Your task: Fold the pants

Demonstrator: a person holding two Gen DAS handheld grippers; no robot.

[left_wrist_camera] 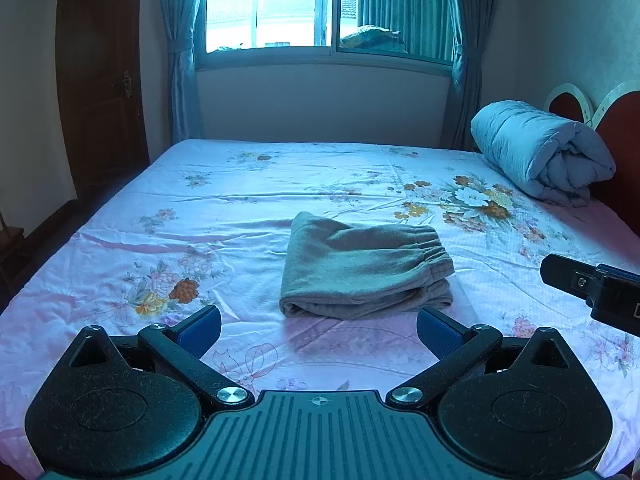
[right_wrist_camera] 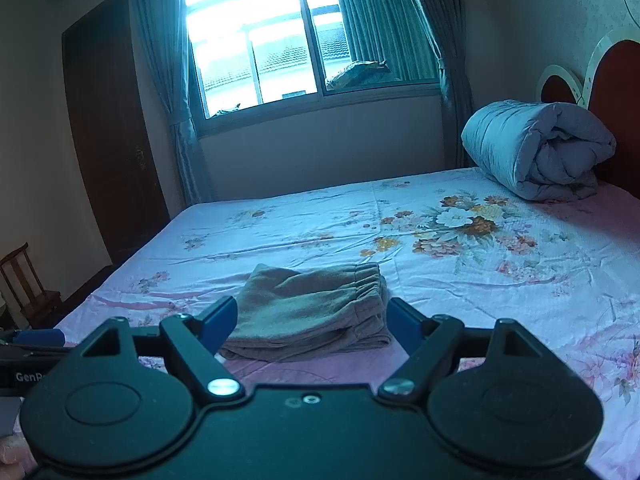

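Note:
The grey-brown pants [left_wrist_camera: 366, 268] lie folded into a compact stack on the pink floral bed sheet [left_wrist_camera: 240, 216], elastic waistband on the right. My left gripper [left_wrist_camera: 319, 330] is open and empty, held just short of the stack's near edge. My right gripper [right_wrist_camera: 312, 320] is open and empty, its blue-padded fingers [right_wrist_camera: 404, 322] apart in front of the pants [right_wrist_camera: 308, 314], above the bed sheet [right_wrist_camera: 480, 280]. The right gripper's tip also shows at the right edge of the left wrist view [left_wrist_camera: 592, 288].
A rolled blue-grey quilt [left_wrist_camera: 540, 148] lies at the bed's far right by the red headboard [left_wrist_camera: 620, 140]. A window with curtains [left_wrist_camera: 320, 8] is behind the bed, a dark wooden door [left_wrist_camera: 100, 80] on the left. A wooden chair [right_wrist_camera: 28, 280] stands left of the bed.

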